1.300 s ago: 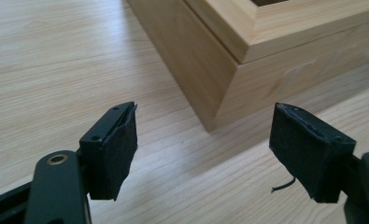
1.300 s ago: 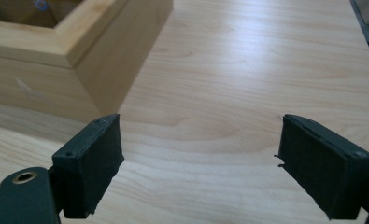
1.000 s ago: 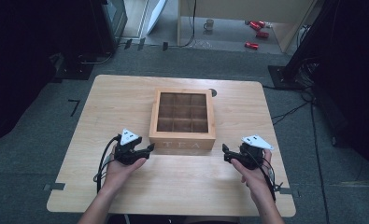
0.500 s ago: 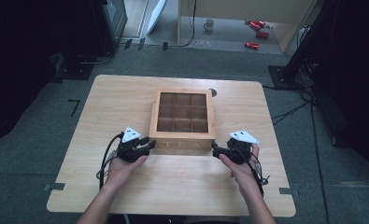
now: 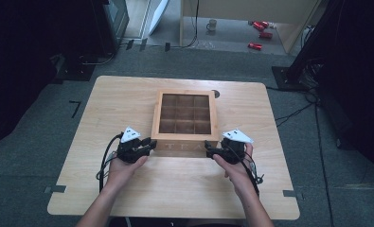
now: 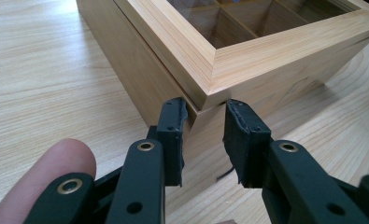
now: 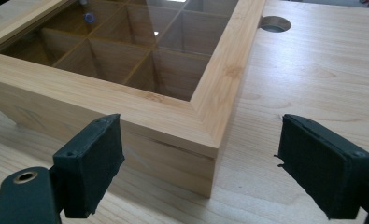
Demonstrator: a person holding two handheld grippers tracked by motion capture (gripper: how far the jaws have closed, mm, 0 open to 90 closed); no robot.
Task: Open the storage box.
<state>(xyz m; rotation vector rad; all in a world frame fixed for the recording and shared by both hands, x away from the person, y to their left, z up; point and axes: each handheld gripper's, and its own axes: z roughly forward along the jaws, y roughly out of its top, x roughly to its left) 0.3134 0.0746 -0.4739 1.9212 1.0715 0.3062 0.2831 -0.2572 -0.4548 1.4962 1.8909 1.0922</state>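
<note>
Wooden tea box (image 5: 185, 118) on table (image 5: 109, 101), left hand-held gripper (image 5: 149, 143), right hand-held gripper (image 5: 209, 151) at front corners

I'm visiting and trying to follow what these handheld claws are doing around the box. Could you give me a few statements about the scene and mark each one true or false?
1. The wooden box has a see-through lid over a grid of compartments. True.
2. The left claw is clamped on a mug. False: its jaws are slightly apart, either side of the box's near corner at the lid seam.
3. The right claw is open wide. True: its jaws straddle the box's other near corner.
4. The box sits on the floor. False: it rests on the wooden table.
5. The table has a round hole behind the box. True.
</note>
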